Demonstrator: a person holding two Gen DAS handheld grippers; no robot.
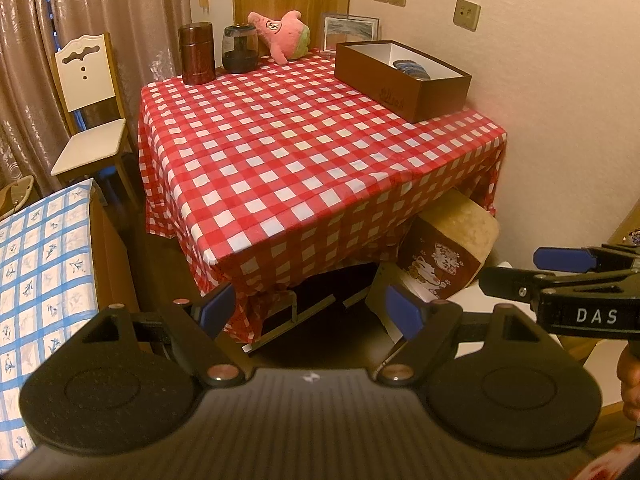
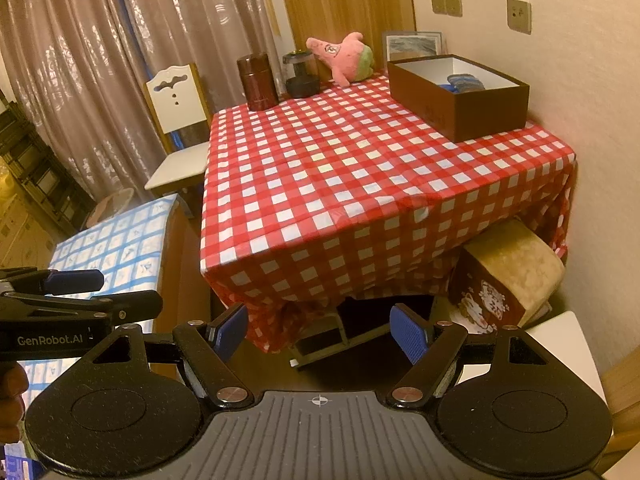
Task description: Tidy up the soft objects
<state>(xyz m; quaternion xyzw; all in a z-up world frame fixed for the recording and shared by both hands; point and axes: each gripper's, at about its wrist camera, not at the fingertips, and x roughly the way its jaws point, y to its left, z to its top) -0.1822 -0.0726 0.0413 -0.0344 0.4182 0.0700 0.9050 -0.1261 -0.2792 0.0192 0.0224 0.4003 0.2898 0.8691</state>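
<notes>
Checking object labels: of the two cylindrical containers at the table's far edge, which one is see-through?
The right-hand one, the glass jar with dark contents, beside the pink plush; the canister left of it is opaque reddish-brown.

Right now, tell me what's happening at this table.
A person holds two handheld grippers, both short of the table and both empty. The left gripper and right gripper have their jaws wide open. On the red checked tablecloth, a pink plush toy lies at the far edge beside two dark jars. A brown box stands open near the wall with something blue already inside. Nothing has been picked up yet.
</notes>
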